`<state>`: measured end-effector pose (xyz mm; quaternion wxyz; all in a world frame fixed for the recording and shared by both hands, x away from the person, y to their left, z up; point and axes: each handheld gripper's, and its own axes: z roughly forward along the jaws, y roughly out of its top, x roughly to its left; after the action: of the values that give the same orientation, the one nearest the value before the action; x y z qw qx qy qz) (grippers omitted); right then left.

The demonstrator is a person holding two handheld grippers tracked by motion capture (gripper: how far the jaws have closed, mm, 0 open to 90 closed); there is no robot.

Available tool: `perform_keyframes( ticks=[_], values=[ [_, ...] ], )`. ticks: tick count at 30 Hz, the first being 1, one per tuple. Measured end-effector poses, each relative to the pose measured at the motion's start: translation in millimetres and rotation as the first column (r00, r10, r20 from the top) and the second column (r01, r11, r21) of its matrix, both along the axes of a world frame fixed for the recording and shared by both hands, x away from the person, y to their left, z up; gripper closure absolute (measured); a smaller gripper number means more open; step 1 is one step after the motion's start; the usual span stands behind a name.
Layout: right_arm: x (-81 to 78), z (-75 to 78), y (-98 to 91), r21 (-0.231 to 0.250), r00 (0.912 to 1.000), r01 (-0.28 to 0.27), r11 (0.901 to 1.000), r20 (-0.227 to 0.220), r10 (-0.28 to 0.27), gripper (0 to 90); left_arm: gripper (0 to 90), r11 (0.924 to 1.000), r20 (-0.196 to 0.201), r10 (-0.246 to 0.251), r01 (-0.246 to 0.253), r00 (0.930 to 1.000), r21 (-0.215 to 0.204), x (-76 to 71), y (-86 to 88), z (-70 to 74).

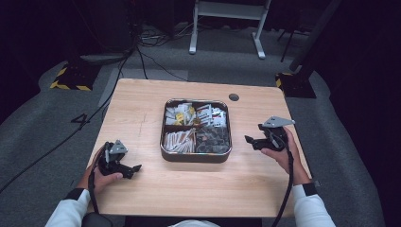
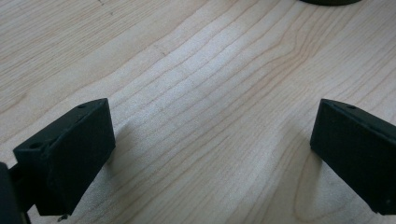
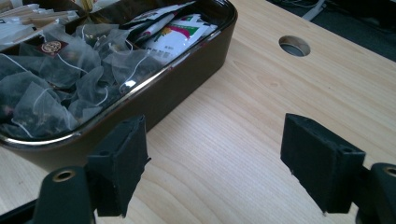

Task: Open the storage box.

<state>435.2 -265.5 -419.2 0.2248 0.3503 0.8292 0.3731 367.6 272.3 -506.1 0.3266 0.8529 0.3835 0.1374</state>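
Observation:
A dark four-compartment tray sits mid-table on the wooden table. It holds white and yellow packets back left, colourful sachets back right, paper sticks front left and grey pyramid tea bags front right. My left gripper rests low at the table's front left, open, nothing between the jaws. My right gripper hovers just right of the tray, open and empty. In the right gripper view the tea bags and sachets lie inside the tray wall.
A round cable hole is in the table's far right area. Bare wood surrounds the tray on all sides. Cables, a stand base with yellow-black tape and a white frame stand on the grey floor beyond.

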Motion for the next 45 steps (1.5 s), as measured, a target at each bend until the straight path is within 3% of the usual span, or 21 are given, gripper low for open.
perform_keyframes(
  ticks=[10, 20, 45],
  values=[
    [8.8, 7.4, 19.0, 0.01, 0.9998, -0.018, 0.9998, 0.011, 0.018, 23.6, 0.2, 1.0, 0.0, -0.001, 0.001, 1.0, 0.0, 0.1, 0.1, 0.0],
    [15.8, 13.7, 49.4, 0.017, 0.9978, -0.063, 0.9979, 0.022, 0.063, 23.5, 0.2, 1.0, -0.001, 0.0, 0.0, 1.0, 0.0, 0.0, 0.0, 0.0],
    [35.2, 2.3, 114.4, -0.003, 0.9825, -0.186, 0.9826, -0.011, 0.186, 23.6, 0.2, 0.9999, -0.007, 0.015, -0.015, 0.9999, -0.008, -1.1, 0.0, -0.2]
  ],
)
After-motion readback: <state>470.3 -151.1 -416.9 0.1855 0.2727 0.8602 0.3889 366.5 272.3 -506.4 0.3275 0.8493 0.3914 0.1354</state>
